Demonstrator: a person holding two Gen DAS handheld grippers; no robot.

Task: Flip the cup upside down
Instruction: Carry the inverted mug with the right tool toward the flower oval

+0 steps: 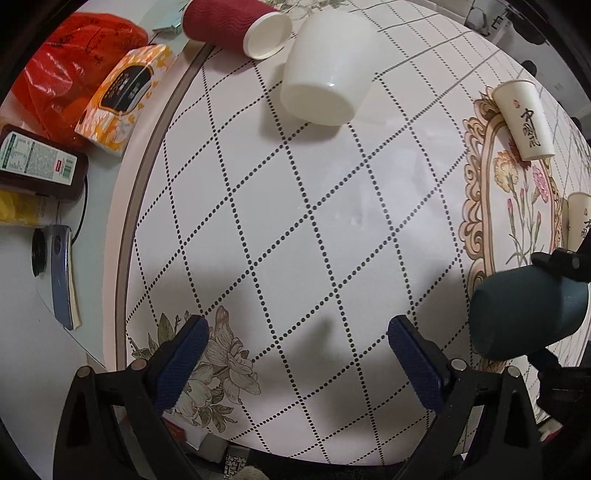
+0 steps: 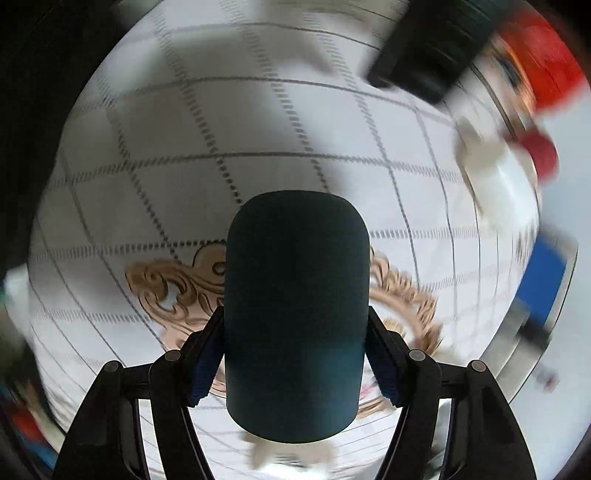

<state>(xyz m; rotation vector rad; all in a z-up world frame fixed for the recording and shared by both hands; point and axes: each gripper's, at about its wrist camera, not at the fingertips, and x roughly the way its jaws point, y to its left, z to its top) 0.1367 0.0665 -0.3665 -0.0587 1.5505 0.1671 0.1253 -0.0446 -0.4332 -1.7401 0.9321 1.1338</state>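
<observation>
My right gripper (image 2: 295,354) is shut on a dark teal cup (image 2: 297,314) and holds it above the tiled tabletop, its rounded closed end pointing away from the camera. The same cup shows at the right edge of the left wrist view (image 1: 524,314), lying sideways in the air. The right wrist view is blurred by motion. My left gripper (image 1: 295,354) is open and empty, low over the tabletop near its front edge, left of the teal cup.
A white cup (image 1: 328,70) and a red paper cup (image 1: 236,26) lie at the far side. A printed paper cup (image 1: 524,122) lies at right, another (image 1: 580,221) below it. A tissue box (image 1: 122,96), red bag (image 1: 70,66) and bottle (image 1: 37,162) sit off the table's left edge (image 1: 136,206).
</observation>
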